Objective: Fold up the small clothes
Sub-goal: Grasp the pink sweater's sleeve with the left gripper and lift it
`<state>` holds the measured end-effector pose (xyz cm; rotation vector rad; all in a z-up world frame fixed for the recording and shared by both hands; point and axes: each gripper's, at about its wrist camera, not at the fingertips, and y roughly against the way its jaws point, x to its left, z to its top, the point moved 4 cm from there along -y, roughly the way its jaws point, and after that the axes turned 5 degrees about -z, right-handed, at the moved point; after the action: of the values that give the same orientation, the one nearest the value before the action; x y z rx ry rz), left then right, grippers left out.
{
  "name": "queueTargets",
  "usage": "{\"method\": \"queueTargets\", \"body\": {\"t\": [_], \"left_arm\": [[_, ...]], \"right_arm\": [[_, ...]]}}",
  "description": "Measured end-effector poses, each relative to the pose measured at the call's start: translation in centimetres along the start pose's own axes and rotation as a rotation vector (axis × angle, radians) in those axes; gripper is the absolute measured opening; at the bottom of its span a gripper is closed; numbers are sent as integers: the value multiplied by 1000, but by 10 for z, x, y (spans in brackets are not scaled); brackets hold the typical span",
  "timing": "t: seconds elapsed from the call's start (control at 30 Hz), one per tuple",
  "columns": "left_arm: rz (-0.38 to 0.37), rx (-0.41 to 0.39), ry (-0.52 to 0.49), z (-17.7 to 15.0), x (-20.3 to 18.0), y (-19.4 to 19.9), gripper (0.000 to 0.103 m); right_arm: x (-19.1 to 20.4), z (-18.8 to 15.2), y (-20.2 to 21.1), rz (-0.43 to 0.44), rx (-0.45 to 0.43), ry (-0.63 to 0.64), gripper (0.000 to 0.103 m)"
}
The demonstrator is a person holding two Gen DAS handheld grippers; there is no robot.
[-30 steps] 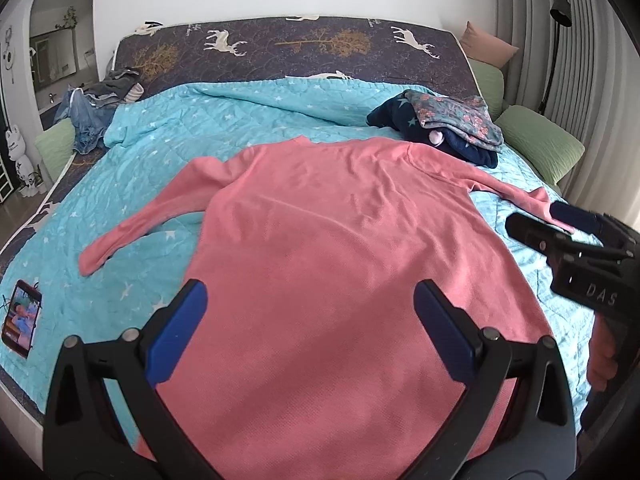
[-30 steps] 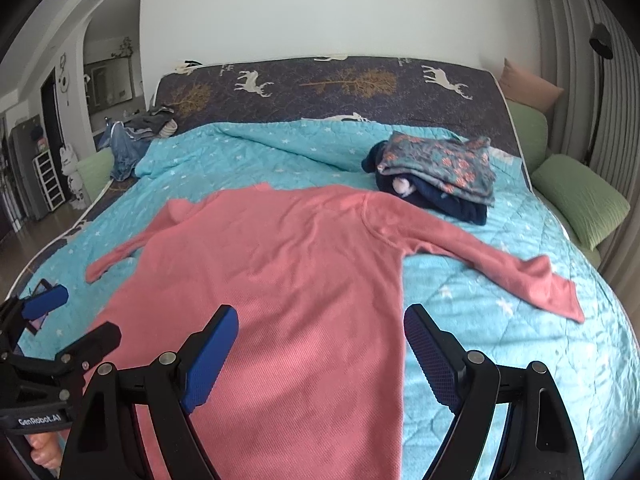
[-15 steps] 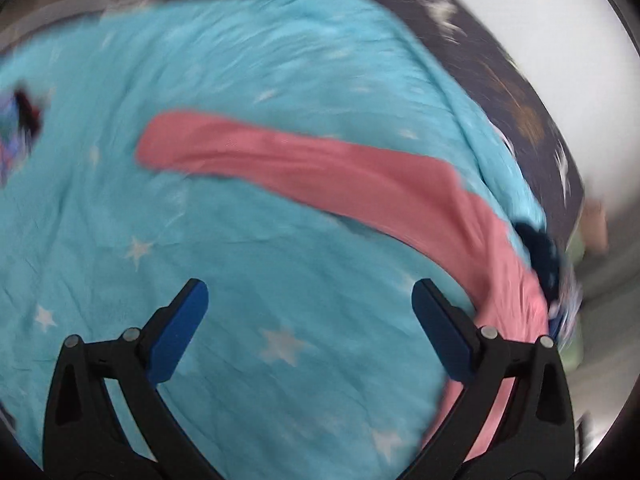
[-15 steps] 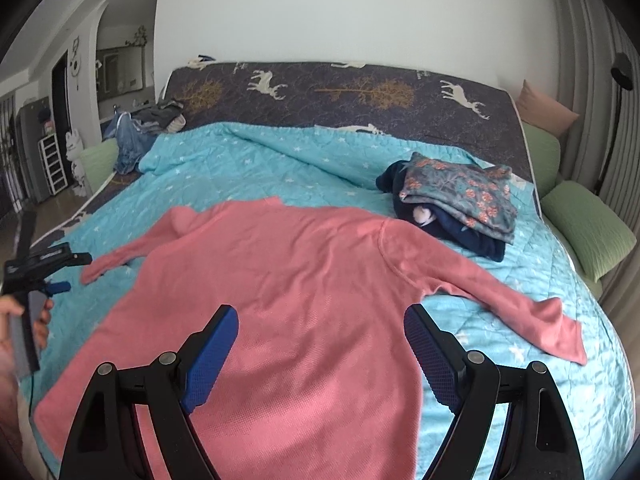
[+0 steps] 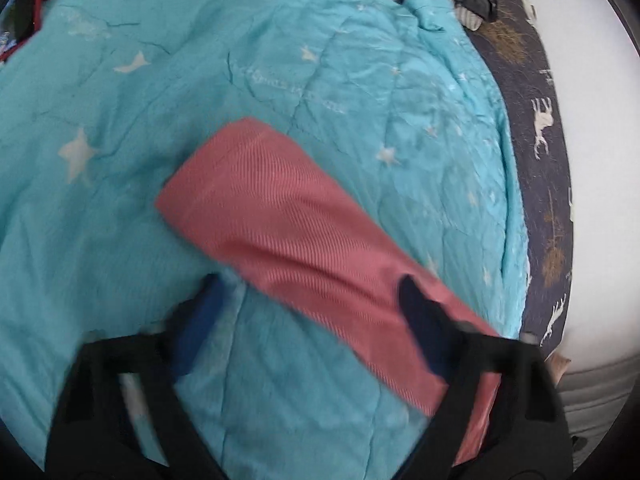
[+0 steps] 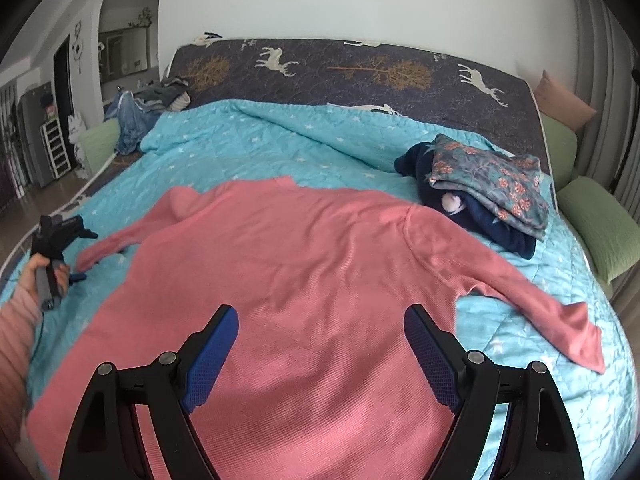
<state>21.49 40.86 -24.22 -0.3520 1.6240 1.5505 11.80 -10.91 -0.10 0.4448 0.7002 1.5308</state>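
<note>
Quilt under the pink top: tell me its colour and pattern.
The quilt is turquoise with small white stars, clearest in the left wrist view.

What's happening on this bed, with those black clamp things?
A person holds a two-finger gripper in each hand to fold a pink top spread flat on the blue quilt. The left gripper hovers, jaws open, by a sleeve end. The right gripper hovers open over the body. Nothing is folded yet.
</note>
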Motion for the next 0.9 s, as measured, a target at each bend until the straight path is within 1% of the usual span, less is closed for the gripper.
{"method": "queueTargets", "body": {"t": [0.03, 0.07, 0.1, 0.13, 0.17, 0.2, 0.27, 0.3, 0.37, 0.4, 0.43, 0.47, 0.5, 0.57, 0.6, 0.67, 0.7, 0.73, 0.77, 0.83, 0.87, 0.9], "left_arm": [[9, 6, -8, 2, 0, -2, 59], [22, 9, -22, 3, -1, -4, 44], [20, 20, -41, 4, -5, -7, 23], [9, 42, -59, 3, -10, -10, 14], [10, 49, -70, 3, -13, -11, 8], [22, 36, -101, 3, -21, -8, 4], [17, 2, -178, 2, -41, -1, 4], [9, -26, -237, -2, -60, 8, 4], [-10, -50, -313, -10, -89, 18, 4], [-33, -62, -375, -21, -116, 25, 4], [-50, -66, -410, -29, -132, 29, 4], [-80, -68, -465, -42, -157, 33, 4], [-114, -64, -539, -61, -187, 38, 4], [-153, -51, -683, -104, -238, 43, 4], [-164, -42, -785, -135, -269, 44, 4], [-174, -18, -954, -193, -312, 43, 4], [-191, 6, -1055, -232, -333, 40, 4], [-204, 30, -1128, -261, -346, 38, 4], [-215, 71, -1225, -304, -357, 33, 5], [-220, 139, -1327, -355, -364, 26, 21], [-216, 183, -1374, -379, -363, 23, 48], [-214, 219, -1420, -402, -358, 22, 69]], "right_arm": [[-2, 0, -4, -5, 5, -3, 87], [-3, 0, -6, -5, 11, -9, 87], [-5, -1, -10, -2, 20, -21, 87], [-7, -2, -15, 5, 35, -41, 87], [-8, -2, -18, 10, 44, -52, 87], [-10, -3, -22, 18, 58, -67, 87], [-13, -5, -28, 25, 73, -84, 87], [-13, -5, -28, 26, 76, -88, 87], [-15, -5, -29, 32, 76, -97, 87], [-16, -6, -29, 35, 76, -100, 87], [-16, -6, -29, 39, 76, -103, 87], [-17, -5, -29, 46, 77, -107, 87], [-19, -6, -28, 55, 77, -115, 87], [-21, -7, -26, 65, 72, -127, 87], [-23, -8, -24, 66, 70, -134, 87], [-27, -9, -21, 64, 67, -140, 87], [-30, -10, -19, 60, 66, -140, 87], [-34, -12, -17, 54, 66, -139, 87], [-38, -13, -15, 46, 67, -140, 87], [-47, -16, -10, 27, 64, -148, 87], [-53, -18, -7, 19, 63, -154, 87], [-61, -20, -4, 7, 60, -163, 87]]}}
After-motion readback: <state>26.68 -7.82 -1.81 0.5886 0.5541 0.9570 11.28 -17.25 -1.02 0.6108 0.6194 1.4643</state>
